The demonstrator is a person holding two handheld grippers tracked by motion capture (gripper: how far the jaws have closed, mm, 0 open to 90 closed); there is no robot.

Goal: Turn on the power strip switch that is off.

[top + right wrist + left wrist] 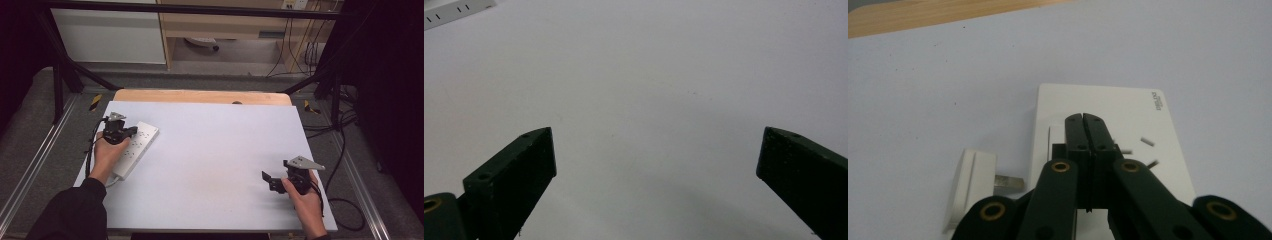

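A white power strip [139,144] lies at the left of the white table top [215,150], its far end also showing in the right gripper view [454,10]. My left gripper [133,131] hovers over the strip with its jaws pressed together and nothing between them. In the left gripper view its tips [1083,119] sit above the strip's [1128,107] socket slots. A white plug [970,180] with a metal prong lies beside the strip. My right gripper [268,181] rests near the table's front right, jaws wide apart [656,150] over bare surface.
A strip of bare wood [200,96] runs along the table's back edge. Black frame posts [59,85] stand at both back corners. Cables [345,150] trail over the floor to the right. A wooden cabinet [225,25] stands behind.
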